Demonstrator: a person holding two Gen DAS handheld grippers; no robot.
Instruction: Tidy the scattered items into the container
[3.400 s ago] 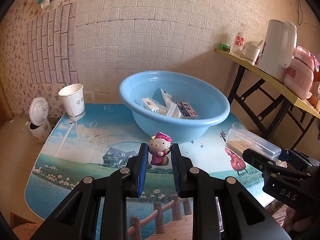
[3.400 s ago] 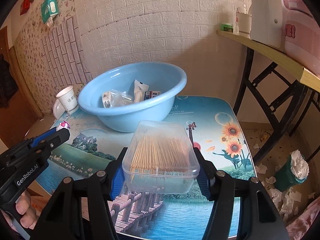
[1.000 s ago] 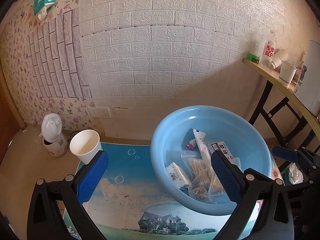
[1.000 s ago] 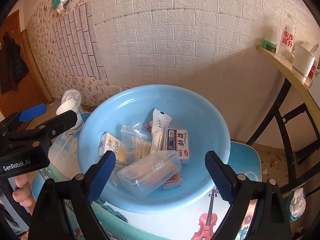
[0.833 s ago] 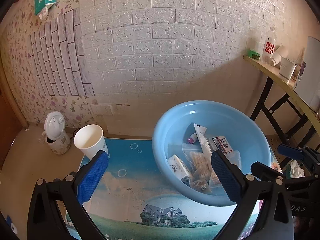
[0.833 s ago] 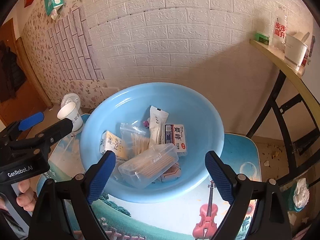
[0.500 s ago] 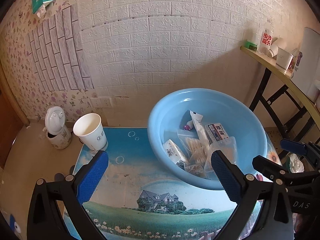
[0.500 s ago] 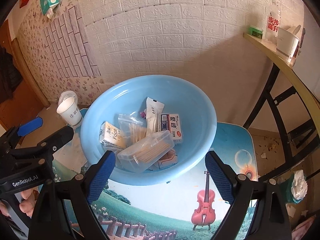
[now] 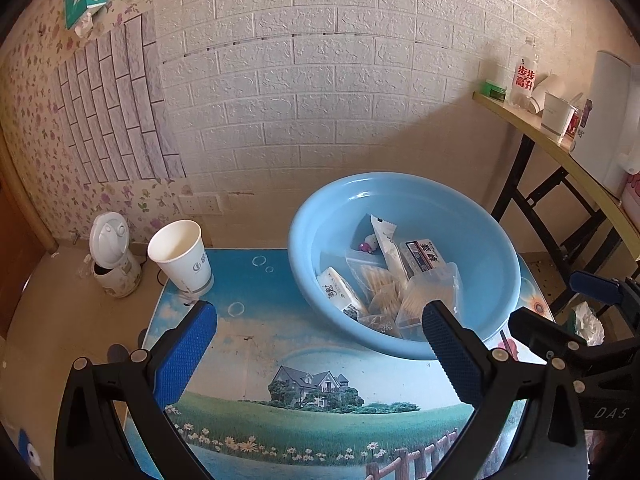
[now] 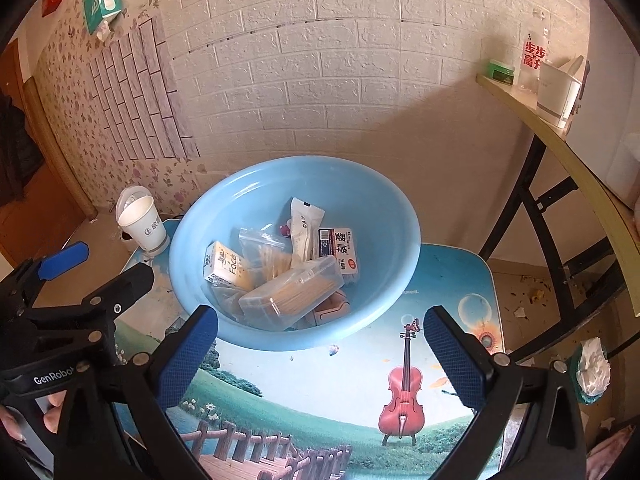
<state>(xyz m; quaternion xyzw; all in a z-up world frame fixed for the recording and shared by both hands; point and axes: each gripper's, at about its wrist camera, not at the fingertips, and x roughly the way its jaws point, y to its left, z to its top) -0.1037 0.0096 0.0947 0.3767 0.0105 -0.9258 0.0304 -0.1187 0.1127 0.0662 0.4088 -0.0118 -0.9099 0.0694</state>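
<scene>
My right gripper [image 10: 318,354] is spreading its jaws to full width with nothing between them, hanging over the violin print on the table [image 10: 452,280]. My left gripper [image 9: 318,354] gapes just as wide, empty too, above the picture of the house. Straight ahead sits the light-blue basin [image 10: 394,216] on the far part of the tabletop, and it is packed. The clear toothpick box [image 10: 292,294] lies tilted on top of the pile near the front wall. Behind it are a zip bag of cotton swabs [image 10: 266,254], a small "Face" tissue pack [image 10: 226,268], a white sachet [image 10: 304,226] and a flat red-and-white box [image 10: 340,250]. The little pink cat figurine [image 9: 368,245] peeks out at the back. A paper cup [image 9: 182,256] stands at the table's far left corner, apart from the basin.
</scene>
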